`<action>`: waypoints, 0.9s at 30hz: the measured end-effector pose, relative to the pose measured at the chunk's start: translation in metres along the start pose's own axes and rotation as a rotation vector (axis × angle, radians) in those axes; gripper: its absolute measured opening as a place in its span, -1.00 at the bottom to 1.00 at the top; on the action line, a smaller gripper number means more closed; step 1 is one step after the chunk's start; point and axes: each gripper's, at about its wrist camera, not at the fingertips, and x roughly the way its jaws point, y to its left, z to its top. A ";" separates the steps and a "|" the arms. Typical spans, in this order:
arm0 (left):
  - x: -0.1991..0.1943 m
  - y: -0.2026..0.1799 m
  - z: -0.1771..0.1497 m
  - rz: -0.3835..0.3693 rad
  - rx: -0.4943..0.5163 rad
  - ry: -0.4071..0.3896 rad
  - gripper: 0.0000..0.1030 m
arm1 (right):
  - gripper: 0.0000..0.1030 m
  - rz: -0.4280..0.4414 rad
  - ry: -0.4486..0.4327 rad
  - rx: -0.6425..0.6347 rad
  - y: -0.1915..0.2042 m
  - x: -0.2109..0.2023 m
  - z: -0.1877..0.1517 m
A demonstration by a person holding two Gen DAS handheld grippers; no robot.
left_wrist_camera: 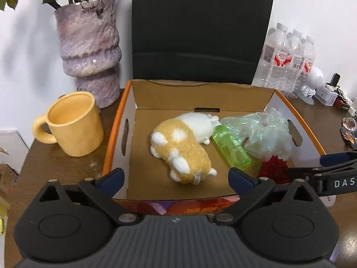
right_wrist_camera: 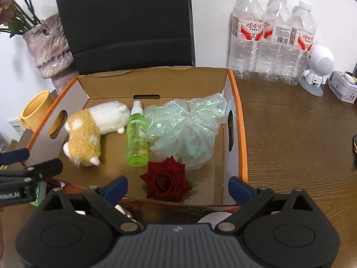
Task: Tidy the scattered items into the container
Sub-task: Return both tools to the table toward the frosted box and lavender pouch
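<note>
Inside the cardboard box (right_wrist_camera: 232, 102): fluffy plush toy (right_wrist_camera: 87, 131) toward its left wall, clear green bottle (right_wrist_camera: 136, 138) mid-floor, crinkly bag (right_wrist_camera: 189, 129) right, velvety rose (right_wrist_camera: 166, 178) probably touching the front edge. Left gripper (left_wrist_camera: 176, 178) and right gripper (right_wrist_camera: 177, 186) tilt downward, jaws spread, empty.

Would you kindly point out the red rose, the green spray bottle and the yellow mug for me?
red rose (right_wrist_camera: 166, 179), right wrist view, centre of the bloom.
green spray bottle (right_wrist_camera: 136, 138), right wrist view, middle of its body.
yellow mug (left_wrist_camera: 74, 126), left wrist view, outer wall.
</note>
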 end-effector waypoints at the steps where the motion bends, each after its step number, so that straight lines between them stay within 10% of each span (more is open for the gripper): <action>1: -0.001 0.000 0.000 0.006 0.002 -0.001 0.99 | 0.89 0.003 0.001 -0.003 0.000 -0.001 0.000; 27: -0.018 -0.003 0.000 0.013 0.046 -0.010 0.99 | 0.92 0.077 -0.010 0.033 -0.015 -0.001 0.003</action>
